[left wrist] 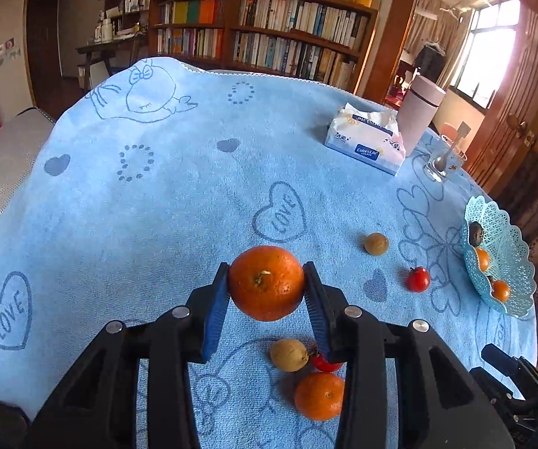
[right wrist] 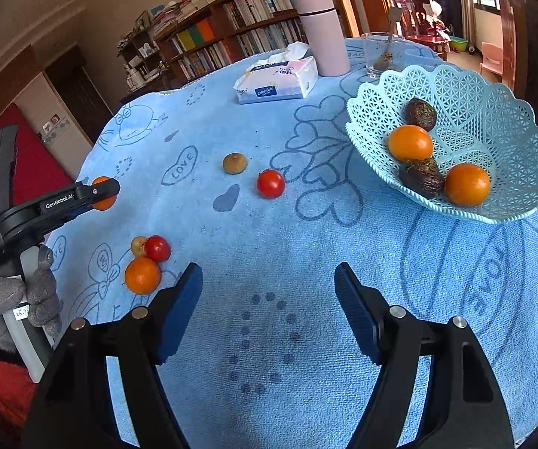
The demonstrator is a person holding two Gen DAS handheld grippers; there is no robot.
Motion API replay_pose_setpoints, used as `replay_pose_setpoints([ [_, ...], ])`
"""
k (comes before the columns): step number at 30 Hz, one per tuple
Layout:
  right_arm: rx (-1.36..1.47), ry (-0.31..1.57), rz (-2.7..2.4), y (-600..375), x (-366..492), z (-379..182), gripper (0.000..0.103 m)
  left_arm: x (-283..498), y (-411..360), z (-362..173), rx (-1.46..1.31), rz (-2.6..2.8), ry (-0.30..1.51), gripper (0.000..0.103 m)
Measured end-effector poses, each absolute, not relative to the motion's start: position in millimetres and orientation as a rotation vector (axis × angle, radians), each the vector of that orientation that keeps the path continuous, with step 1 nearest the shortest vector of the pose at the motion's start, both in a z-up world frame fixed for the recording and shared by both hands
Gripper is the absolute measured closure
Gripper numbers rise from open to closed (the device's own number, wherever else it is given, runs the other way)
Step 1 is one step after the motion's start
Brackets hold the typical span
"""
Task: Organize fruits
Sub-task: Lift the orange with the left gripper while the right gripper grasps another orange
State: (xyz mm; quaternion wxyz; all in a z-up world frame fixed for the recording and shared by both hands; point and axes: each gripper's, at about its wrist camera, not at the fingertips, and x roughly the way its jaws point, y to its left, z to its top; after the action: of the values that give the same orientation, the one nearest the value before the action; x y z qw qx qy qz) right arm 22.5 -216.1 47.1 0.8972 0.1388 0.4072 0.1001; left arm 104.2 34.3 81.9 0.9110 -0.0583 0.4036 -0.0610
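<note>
My left gripper (left wrist: 267, 284) is shut on an orange (left wrist: 266, 282) and holds it above the blue cloth; it also shows at the left of the right wrist view (right wrist: 102, 192). Below it lie an orange (left wrist: 319, 396), a brown fruit (left wrist: 289, 354) and a tomato (left wrist: 325, 362). Further right lie a brown fruit (left wrist: 376, 243) and a tomato (left wrist: 418, 279). The light blue basket (right wrist: 512, 131) holds two oranges (right wrist: 410, 143) and two dark fruits (right wrist: 420, 113). My right gripper (right wrist: 269, 299) is open and empty above the cloth, left of the basket.
A tissue pack (right wrist: 278, 80), a pink flask (right wrist: 321, 33) and a glass with a spoon (right wrist: 381, 54) stand at the table's far side. The round table's edge (right wrist: 93, 157) curves away on the left. Bookshelves (left wrist: 261, 30) stand behind.
</note>
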Motion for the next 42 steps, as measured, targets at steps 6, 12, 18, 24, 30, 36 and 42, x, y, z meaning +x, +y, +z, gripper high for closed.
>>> replay_pose_setpoints([
  [6,0.22,0.885,0.316,-167,34,45,0.029,91,57,75,-0.136,-0.082,0.823,0.064],
  [12,0.158,0.935,0.406,-119,45,36,0.029,79,76,70,-0.15,-0.048,0.818,0.063],
  [18,0.104,0.953,0.44,-86,55,29,0.029,72,93,66,-0.173,-0.021,0.818,0.063],
  [24,0.067,0.961,0.402,-75,63,22,0.029,67,102,64,-0.173,0.005,0.816,0.063],
  [30,0.043,0.959,0.376,-72,69,16,0.036,64,104,63,-0.176,0.003,0.815,0.063],
  [36,0.018,0.95,0.41,-69,65,18,0.063,62,100,62,-0.172,-0.005,0.818,0.063],
  [42,0.057,0.934,0.408,-82,55,25,0.063,61,97,61,-0.17,-0.008,0.823,0.063],
])
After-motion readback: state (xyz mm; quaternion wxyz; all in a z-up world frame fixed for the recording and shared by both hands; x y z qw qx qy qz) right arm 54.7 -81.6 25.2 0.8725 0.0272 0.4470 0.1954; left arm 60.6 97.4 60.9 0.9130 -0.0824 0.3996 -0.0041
